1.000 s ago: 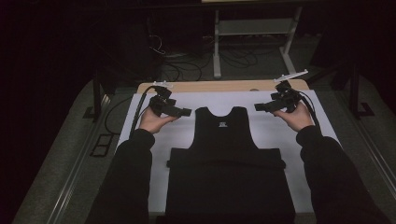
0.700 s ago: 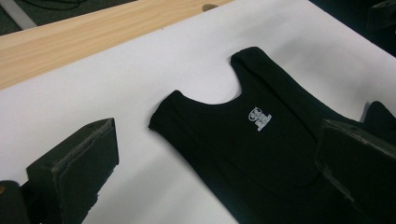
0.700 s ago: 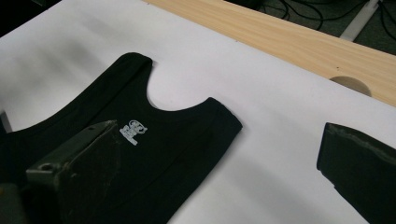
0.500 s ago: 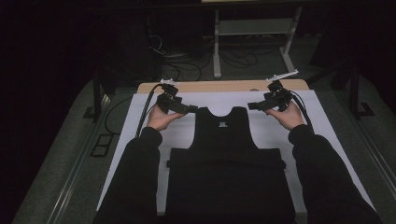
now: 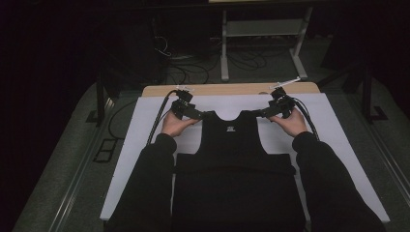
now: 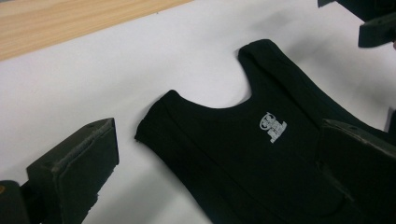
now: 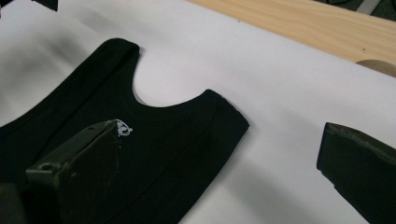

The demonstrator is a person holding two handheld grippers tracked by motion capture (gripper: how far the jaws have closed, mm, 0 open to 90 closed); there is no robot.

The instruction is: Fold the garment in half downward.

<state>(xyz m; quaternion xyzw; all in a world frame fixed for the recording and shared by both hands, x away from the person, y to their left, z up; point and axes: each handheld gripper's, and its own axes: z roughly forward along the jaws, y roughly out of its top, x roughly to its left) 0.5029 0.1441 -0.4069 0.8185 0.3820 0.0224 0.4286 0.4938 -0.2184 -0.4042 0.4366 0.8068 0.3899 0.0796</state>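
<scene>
A black sleeveless vest [image 5: 237, 159] lies flat on the white sheet [image 5: 145, 145], neck toward the far edge, with a small white logo [image 6: 273, 126] below the neckline. My left gripper [image 5: 202, 115] hovers at the vest's left shoulder strap [image 6: 159, 116]; it is open, and the strap's end lies between its jaws. My right gripper [image 5: 262, 114] is open at the other strap [image 7: 210, 121], one jaw over the cloth and one over the sheet. Neither holds anything.
A wooden table edge [image 5: 227, 90] runs along the far side of the sheet. Beyond it stand a metal frame [image 5: 261, 29] and cables on the dark floor. Bare sheet lies to either side of the vest.
Both hands have moved inward and slightly forward, bringing the grippers from outside the vest to its two shoulder straps. The vest itself has not moved.
</scene>
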